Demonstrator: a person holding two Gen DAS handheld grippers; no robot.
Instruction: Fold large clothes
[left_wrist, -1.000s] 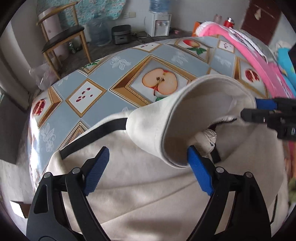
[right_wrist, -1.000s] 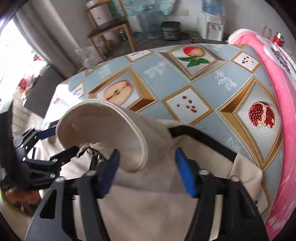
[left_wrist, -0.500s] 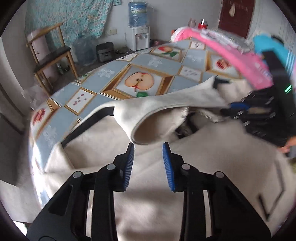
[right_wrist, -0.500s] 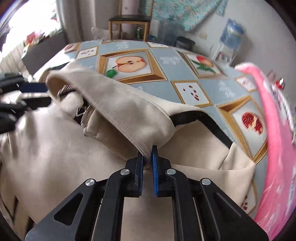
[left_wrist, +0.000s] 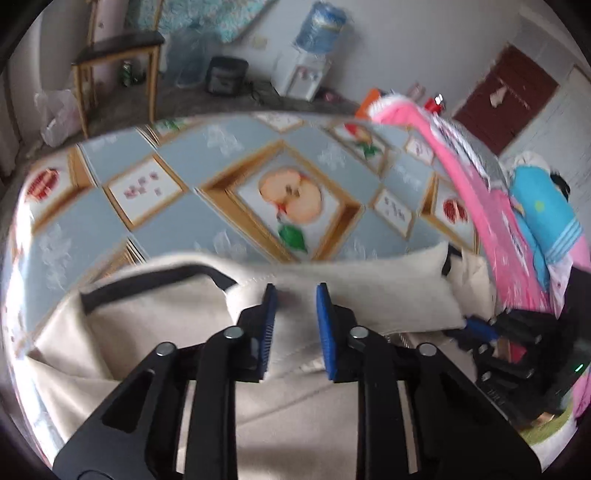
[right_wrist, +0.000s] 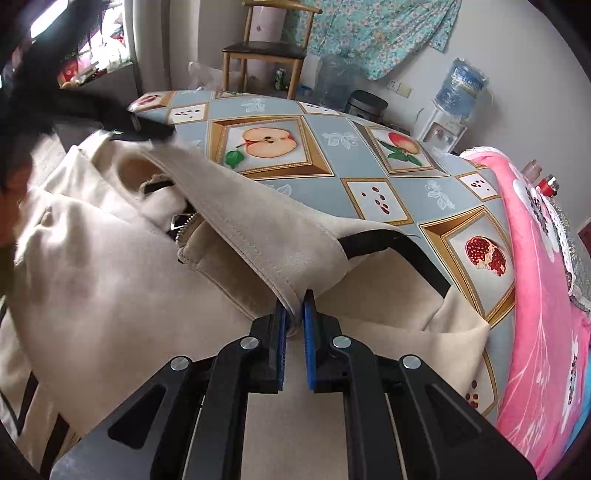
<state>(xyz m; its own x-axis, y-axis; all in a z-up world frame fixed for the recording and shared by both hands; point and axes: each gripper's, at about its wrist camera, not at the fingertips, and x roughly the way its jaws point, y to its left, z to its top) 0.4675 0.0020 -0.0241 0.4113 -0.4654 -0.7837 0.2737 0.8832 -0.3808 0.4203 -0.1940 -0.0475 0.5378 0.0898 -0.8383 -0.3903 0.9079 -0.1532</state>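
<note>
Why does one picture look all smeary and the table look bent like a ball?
Left wrist view: motion blur smears the fruit-patterned blue tablecloth and the cream hooded jacket. Right wrist view: sharp, with crisp apple prints on the cloth, and window glare whitens the top left corner. Both views: the fisheye lens bends the flat table and darkens the corners.

You have a cream hooded jacket (right_wrist: 110, 288) spread across the near part of the table, soft fleecy cloth with black trim bands (right_wrist: 399, 243) and a metal zip (right_wrist: 183, 225) at the neck; its hood (right_wrist: 266, 229) is lifted off the body and pulled out long, opening gaping sideways
</note>
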